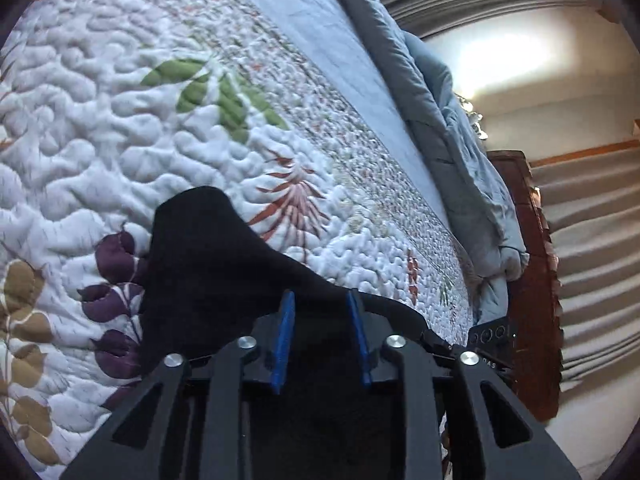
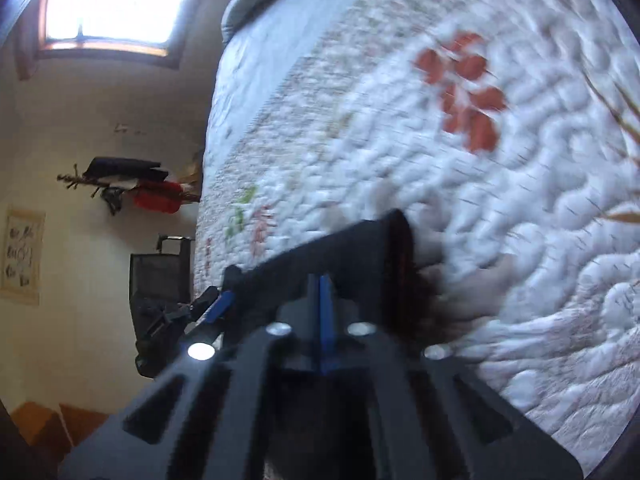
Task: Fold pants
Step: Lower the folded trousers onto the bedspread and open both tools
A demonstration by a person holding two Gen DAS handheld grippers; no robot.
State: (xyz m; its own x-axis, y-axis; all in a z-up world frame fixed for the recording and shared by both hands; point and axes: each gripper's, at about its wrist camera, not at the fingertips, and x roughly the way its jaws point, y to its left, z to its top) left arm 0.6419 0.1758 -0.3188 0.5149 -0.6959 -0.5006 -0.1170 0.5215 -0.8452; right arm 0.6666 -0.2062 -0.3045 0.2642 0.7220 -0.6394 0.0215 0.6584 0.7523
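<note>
Black pants [image 1: 208, 264] hide the left gripper's [image 1: 322, 300] blue fingers' [image 1: 286, 320] tips.

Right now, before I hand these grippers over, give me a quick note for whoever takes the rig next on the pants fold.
Left gripper: blue pads apart with black pants cloth between them; whether they press on it is hard to tell.
Right gripper: pads together, pinching a pants edge.
Pants: dark, bunched, ahead of both grippers above the floral quilt on the bed; the right wrist view is blurred.
Done: both ends look picked up.
Left: no finished fold visible; lay flat, fold, smooth.
</note>
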